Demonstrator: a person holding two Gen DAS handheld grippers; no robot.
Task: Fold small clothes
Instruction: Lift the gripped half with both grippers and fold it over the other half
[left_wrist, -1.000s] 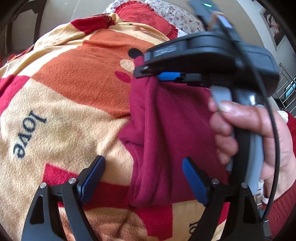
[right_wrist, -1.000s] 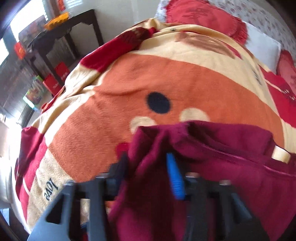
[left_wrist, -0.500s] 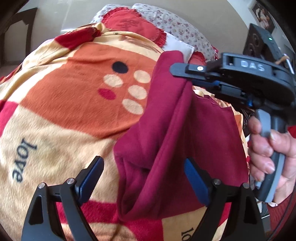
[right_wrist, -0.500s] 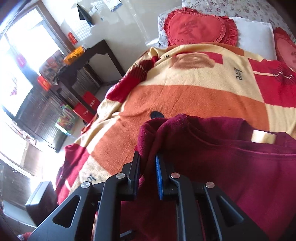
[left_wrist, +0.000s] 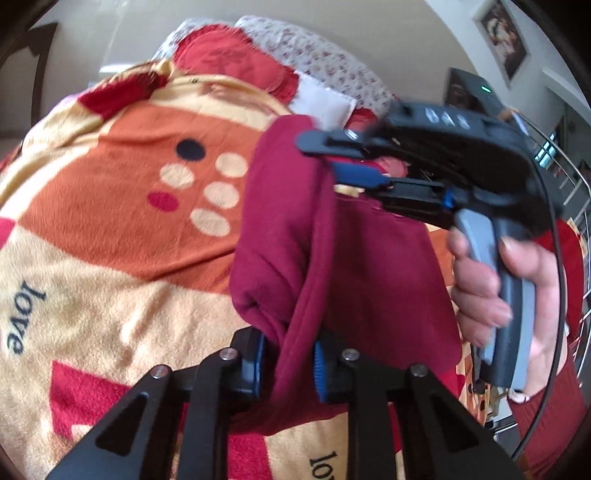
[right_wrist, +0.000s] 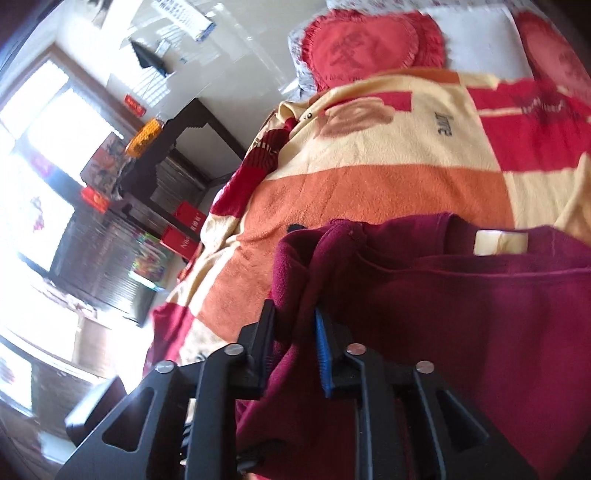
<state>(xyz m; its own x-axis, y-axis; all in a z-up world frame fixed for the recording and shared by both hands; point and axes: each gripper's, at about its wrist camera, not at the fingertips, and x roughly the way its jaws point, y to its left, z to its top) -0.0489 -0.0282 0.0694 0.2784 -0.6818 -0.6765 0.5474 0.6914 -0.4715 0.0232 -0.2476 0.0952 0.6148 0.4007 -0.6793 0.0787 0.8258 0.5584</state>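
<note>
A maroon garment (left_wrist: 291, 240) hangs lifted above the orange, cream and red blanket (left_wrist: 110, 229). My left gripper (left_wrist: 288, 363) is shut on its lower folded edge. My right gripper (left_wrist: 325, 158) shows in the left wrist view, held by a hand, shut on the garment's upper edge. In the right wrist view my right gripper (right_wrist: 295, 339) pinches a bunched fold of the garment (right_wrist: 461, 314), near its cream neck label (right_wrist: 500, 242). The garment stretches between both grippers.
The blanket (right_wrist: 369, 177) covers a bed with red heart cushions (right_wrist: 362, 48) and a white pillow (left_wrist: 325, 103) at the head. A dark table (right_wrist: 184, 125) and red boxes (right_wrist: 184, 229) stand beside the bed at left.
My left gripper has closed from wide open onto the garment's lower edge. My right gripper has lifted the upper edge higher off the blanket.
</note>
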